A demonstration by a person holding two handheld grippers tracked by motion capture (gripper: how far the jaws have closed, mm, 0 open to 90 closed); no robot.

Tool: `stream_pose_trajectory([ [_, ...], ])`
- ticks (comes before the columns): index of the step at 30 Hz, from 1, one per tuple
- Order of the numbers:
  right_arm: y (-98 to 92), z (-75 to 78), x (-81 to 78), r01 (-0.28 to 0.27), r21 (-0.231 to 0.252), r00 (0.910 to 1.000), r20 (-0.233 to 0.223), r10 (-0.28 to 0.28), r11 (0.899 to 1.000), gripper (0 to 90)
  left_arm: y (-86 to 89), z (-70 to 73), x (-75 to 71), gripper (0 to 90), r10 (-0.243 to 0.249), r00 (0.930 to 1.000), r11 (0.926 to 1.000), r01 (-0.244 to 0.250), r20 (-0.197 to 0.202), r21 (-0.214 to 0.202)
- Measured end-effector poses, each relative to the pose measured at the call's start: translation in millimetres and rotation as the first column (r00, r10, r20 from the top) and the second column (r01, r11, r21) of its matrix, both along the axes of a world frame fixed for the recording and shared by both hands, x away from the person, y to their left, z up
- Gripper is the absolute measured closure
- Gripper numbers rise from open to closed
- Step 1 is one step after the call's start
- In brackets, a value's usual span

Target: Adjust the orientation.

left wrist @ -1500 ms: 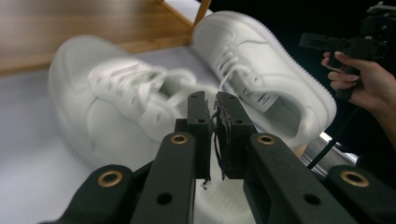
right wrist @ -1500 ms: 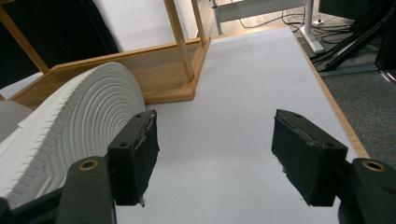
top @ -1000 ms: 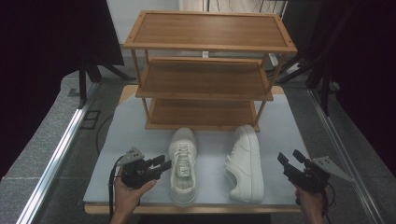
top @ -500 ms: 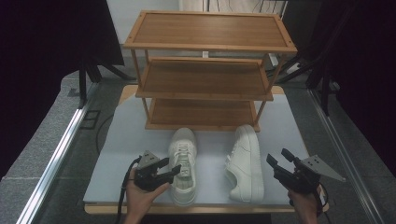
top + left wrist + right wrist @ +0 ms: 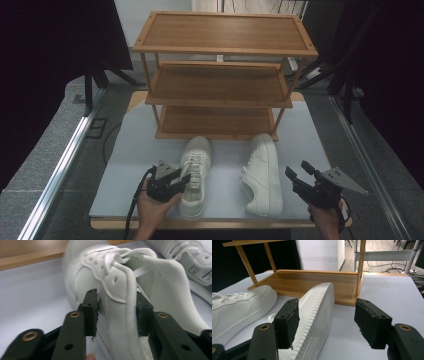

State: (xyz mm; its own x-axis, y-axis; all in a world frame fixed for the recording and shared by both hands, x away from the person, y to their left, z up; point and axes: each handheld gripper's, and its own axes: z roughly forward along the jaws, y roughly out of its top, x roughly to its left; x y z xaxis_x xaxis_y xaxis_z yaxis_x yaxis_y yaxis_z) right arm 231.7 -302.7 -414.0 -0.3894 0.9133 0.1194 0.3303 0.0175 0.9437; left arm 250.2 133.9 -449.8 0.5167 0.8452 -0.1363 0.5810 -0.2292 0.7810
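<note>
Item one: my left gripper [image 5: 116,312] is clamping the left shoe's [image 5: 194,175] side wall, its jaws having just been closing. Item two: my right gripper [image 5: 300,172] is hovering open beside the tipped right shoe [image 5: 263,172].

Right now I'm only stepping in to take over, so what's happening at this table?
A person works two handheld grippers over a pair of white sneakers in front of a wooden shoe rack. The left gripper has just been closing its jaws around the side wall of the upright sneaker, by the laces. The right gripper is open beside the sneaker lying on its side, not gripping it. The rack's shelves are bare.
</note>
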Motion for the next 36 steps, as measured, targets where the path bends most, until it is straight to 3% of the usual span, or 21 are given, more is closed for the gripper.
stream_pose_trajectory([
  [2,0.2,-0.2,-0.1,-0.002,-0.002,1.0000,0.001,0.002,1.000,35.9,9.0,0.7,2.6,67.3,0.008,1.0000,1.0000,-0.008,-0.003,-0.001],
  [4,1.0,-0.9,0.0,-0.003,-0.004,1.0000,-0.002,0.003,1.000,35.9,25.2,0.6,8.0,67.8,0.004,0.9997,0.9992,-0.005,-0.024,-0.041],
  [7,3.9,-1.8,0.3,-0.012,-0.008,0.9999,-0.007,0.012,1.000,36.0,33.3,0.3,10.5,70.3,-0.014,0.9995,0.9986,0.013,-0.029,-0.052],
  [17,12.5,-1.5,-1.1,-0.048,-0.018,0.9988,-0.006,0.048,0.999,36.2,39.7,0.6,14.4,70.0,-0.070,0.9973,0.9959,0.068,-0.025,-0.059],
  [19,15.8,-1.4,-1.4,-0.059,-0.018,0.9983,-0.004,0.059,0.998,36.4,38.6,1.5,12.8,65.3,-0.059,0.9983,0.9975,0.058,-0.007,-0.041],
  [22,19.1,-0.7,-2.4,-0.070,-0.025,0.9975,0.003,0.070,0.997,36.7,39.2,1.9,10.6,52.6,-0.053,0.9985,0.9973,0.054,0.017,-0.051],
  [23,22.5,0.1,-3.7,-0.082,-0.027,0.9966,0.010,0.082,0.996,37.0,43.1,5.2,8.7,46.8,-0.054,0.9980,0.9882,0.058,0.034,-0.142],
  [24,22.5,0.1,-3.7,-0.082,-0.027,0.9966,0.010,0.082,0.996,37.0,43.1,5.2,8.7,43.7,-0.054,0.9980,0.9882,0.058,0.034,-0.142],
  [25,24.0,0.4,-4.3,-0.086,-0.025,0.9962,0.009,0.086,0.996,37.2,46.0,8.6,7.9,43.7,-0.064,0.9972,0.9773,0.071,0.039,-0.200],
  [26,29.6,0.7,-6.4,-0.104,-0.020,0.9946,0.008,0.104,0.994,38.2,47.7,11.4,6.6,40.2,-0.063,0.9969,0.9718,0.072,0.048,-0.224],
  [30,43.9,1.0,-9.7,-0.146,-0.036,0.9891,0.007,0.147,0.989,40.8,51.5,19.1,2.0,38.1,-0.053,0.9956,0.9667,0.070,0.077,-0.246],
  [34,56.4,1.9,-12.4,-0.186,-0.050,0.9826,-0.003,0.186,0.981,43.9,53.9,20.7,0.6,37.9,-0.050,0.9958,0.9659,0.068,0.076,-0.250],
  [36,71.8,1.9,-15.8,-0.230,-0.080,0.9732,-0.029,0.228,0.970,49.8,57.1,21.5,1.1,37.3,-0.037,0.9968,0.9645,0.054,0.071,-0.258],
])
